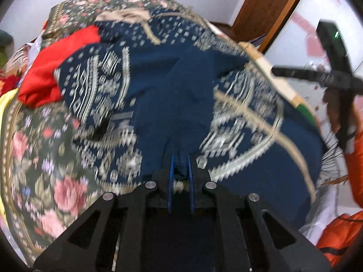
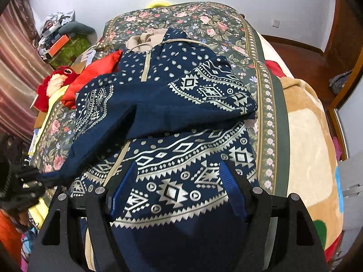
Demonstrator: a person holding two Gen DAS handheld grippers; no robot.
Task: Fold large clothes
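step: folding sleeve [image 2: 97, 140] over jacket [image 2: 177, 176] | left gripper [image 1: 180, 170] fingers pinching sleeve cuff | right gripper [image 2: 179, 188] fingers spread, empty | next: lay sleeve across jacket at frame centre

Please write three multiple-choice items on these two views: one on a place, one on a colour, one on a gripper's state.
1. Where does the red cushion lie?
A. left of the jacket in the right wrist view
B. on the jacket's hood
C. on the floor

2. What colour is the jacket's zip band?
A. green
B. beige
C. black

3. How is the left gripper?
A. open above the bedspread
B. out of view
C. shut on the jacket's sleeve

Answers: 1 A, it lies on the bedspread beside the jacket's left edge; 2 B, a beige strip runs down the front; 3 C, navy cloth sits pinched between its fingers.
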